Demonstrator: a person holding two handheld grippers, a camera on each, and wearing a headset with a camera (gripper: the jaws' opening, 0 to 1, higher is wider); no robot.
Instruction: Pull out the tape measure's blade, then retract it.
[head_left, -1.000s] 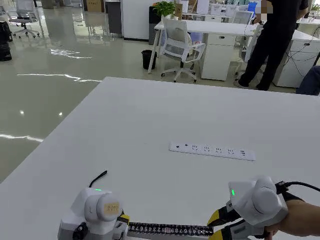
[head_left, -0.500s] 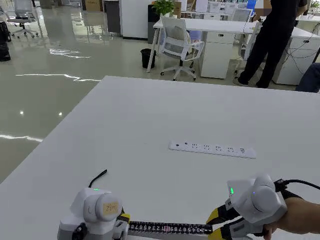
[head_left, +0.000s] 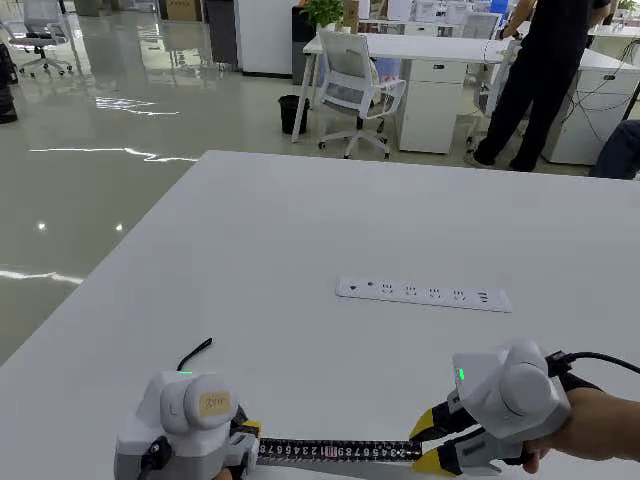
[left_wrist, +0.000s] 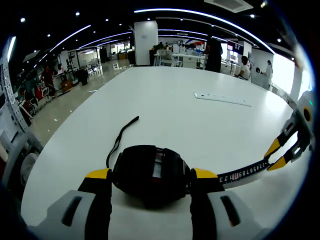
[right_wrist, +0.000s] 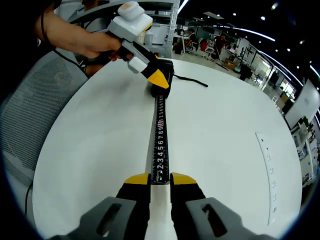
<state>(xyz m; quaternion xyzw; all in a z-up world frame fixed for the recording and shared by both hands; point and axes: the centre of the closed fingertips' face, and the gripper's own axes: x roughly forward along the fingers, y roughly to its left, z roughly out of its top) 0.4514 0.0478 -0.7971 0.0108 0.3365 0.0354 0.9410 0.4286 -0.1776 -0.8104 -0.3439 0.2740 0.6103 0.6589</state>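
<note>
**Blade out, both ends held**

The left gripper (left_wrist: 151, 176) is clamped on the tape measure case (left_wrist: 150, 162). The right gripper (right_wrist: 160, 179) pinches the blade (right_wrist: 160, 135) tip, and the blade runs straight ahead to the case. It looks like thin, springy, slippery steel, so grip it at the very tip.

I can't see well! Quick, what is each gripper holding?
Left gripper: closed on the tape measure.
Right gripper: closed on the blade.

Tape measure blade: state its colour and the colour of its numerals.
The blade is black with white numerals, clearest in the right gripper view.
</note>
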